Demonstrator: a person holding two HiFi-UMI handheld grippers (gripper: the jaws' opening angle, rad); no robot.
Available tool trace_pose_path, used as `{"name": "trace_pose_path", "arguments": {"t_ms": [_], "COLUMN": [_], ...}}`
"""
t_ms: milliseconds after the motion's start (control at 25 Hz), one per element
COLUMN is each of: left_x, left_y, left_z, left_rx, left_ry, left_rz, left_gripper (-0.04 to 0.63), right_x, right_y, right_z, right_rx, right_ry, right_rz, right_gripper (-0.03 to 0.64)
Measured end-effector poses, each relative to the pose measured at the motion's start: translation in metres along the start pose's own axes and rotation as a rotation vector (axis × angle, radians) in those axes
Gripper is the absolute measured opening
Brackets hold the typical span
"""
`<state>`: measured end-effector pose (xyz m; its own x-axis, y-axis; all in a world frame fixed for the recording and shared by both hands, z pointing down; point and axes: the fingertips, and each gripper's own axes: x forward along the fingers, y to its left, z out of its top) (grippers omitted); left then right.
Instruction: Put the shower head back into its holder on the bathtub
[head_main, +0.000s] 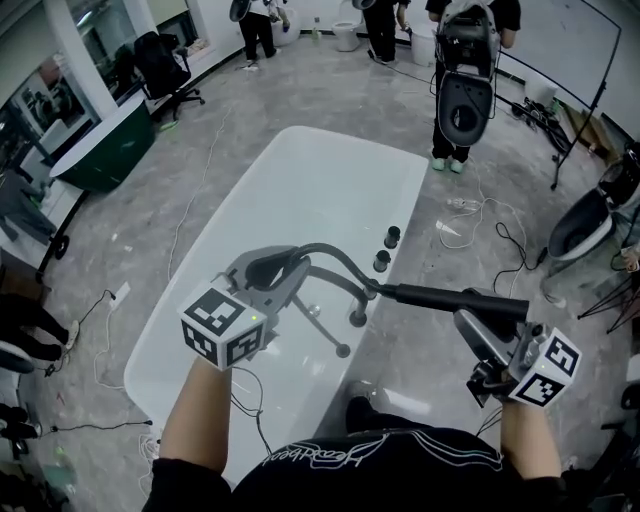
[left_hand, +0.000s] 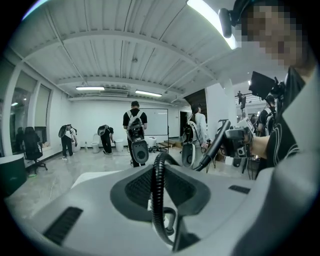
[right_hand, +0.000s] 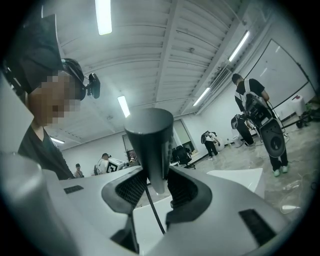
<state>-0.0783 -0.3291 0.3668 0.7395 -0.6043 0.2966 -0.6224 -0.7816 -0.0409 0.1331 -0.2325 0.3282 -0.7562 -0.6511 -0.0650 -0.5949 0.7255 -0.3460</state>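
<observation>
Looking down in the head view, I see the white bathtub (head_main: 300, 170) running away from me. The shower head (head_main: 440, 297) hangs over its right rim, just nearer me than two dark knobs (head_main: 392, 237). Its long axis lies about level and crosswise to the bathtub: the thick end sits outside the rim, and the thin end points in toward the basin. From the thin end the black ribbed hose (head_main: 335, 255) arches over the bathtub's near half.

Only the right gripper view shows the grip itself. There my right claw (right_hand: 156, 189) is spread wide, both pads pinching the shower head's dark body, whose broad end rises toward the lens.

Only the left gripper view shows my left claw (left_hand: 160, 189) pressed narrowly on the hose, which stands as an upright loop between the pads. That view also catches the shower head from its side, at the far right.

Beyond the bathtub's far end several people (head_main: 258, 25) stand on the floor.
</observation>
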Motion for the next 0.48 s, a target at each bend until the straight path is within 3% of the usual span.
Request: {"name": "trace_pose_path", "arguments": {"t_ms": [480], "left_x": [0.024], "left_y": [-0.03], "left_z": [-0.09], "left_rx": [-0.14], "left_ry": [0.073], "left_rz": [-0.071], "left_gripper": [0.064], "right_x": [-0.01], "right_y": [-0.009], "right_z": [-0.008], "right_rx": [0.053], "right_ry": [-0.001], "right_rz": [-0.017], "right_gripper": [0.135]}}
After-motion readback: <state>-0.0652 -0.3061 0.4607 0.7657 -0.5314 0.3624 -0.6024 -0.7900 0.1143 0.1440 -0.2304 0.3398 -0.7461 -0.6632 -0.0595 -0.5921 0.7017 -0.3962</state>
